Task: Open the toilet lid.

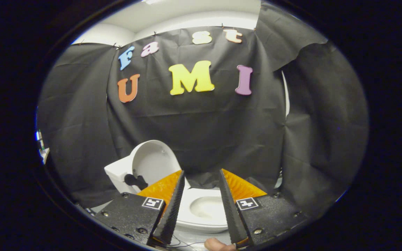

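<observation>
A small white toilet (201, 223) stands on the floor just ahead of the fingers, its bowl (206, 209) showing between them. The white lid (152, 162) stands upright, tilted back against the tank (117, 174), beyond the left finger. A black hinge piece (135, 180) shows at the lid's base. My gripper (201, 176) is open above the seat, with nothing between its orange-backed black fingers (173, 205).
Black cloth hangs behind and on both sides of the toilet. A fingertip of the person's hand (216, 244) shows below the fingers. Thin wires (183, 243) lie on the pale floor near the toilet's front.
</observation>
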